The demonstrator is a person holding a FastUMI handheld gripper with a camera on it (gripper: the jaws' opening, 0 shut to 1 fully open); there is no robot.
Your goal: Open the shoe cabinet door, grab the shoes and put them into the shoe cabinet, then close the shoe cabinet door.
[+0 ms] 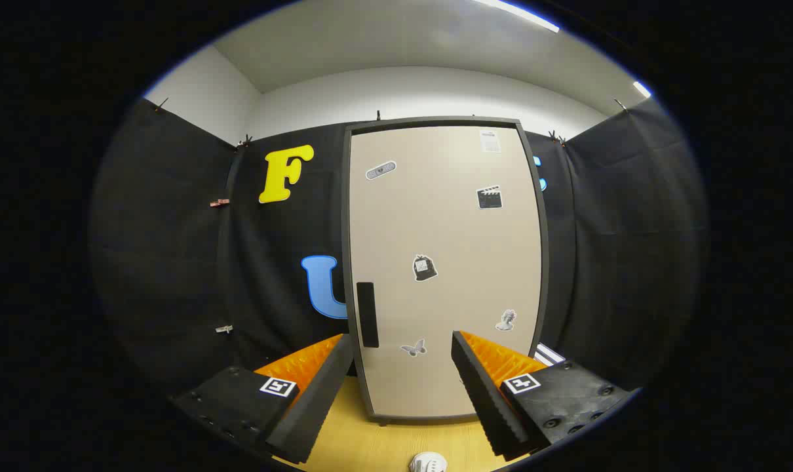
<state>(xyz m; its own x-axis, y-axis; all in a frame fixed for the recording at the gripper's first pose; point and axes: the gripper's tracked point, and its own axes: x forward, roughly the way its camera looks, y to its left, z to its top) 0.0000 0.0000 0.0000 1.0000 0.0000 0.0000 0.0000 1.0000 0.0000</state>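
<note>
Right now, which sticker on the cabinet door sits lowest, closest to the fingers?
The butterfly sticker, low on the cabinet door beside the dark handle, between the open fingers; the others sit higher.

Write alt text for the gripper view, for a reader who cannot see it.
A closed shoe cabinet door, pale with small stickers and a dark handle at its left edge, stands just ahead of the open gripper. A white shoe peeks in low between the fingers on the wooden floor.

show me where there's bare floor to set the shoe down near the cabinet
Bare wooden floor lies between the open gripper fingers, from the shut cabinet door back to the white shoe. It is tighter by the door's foot, where the fingertips flank it.
</note>
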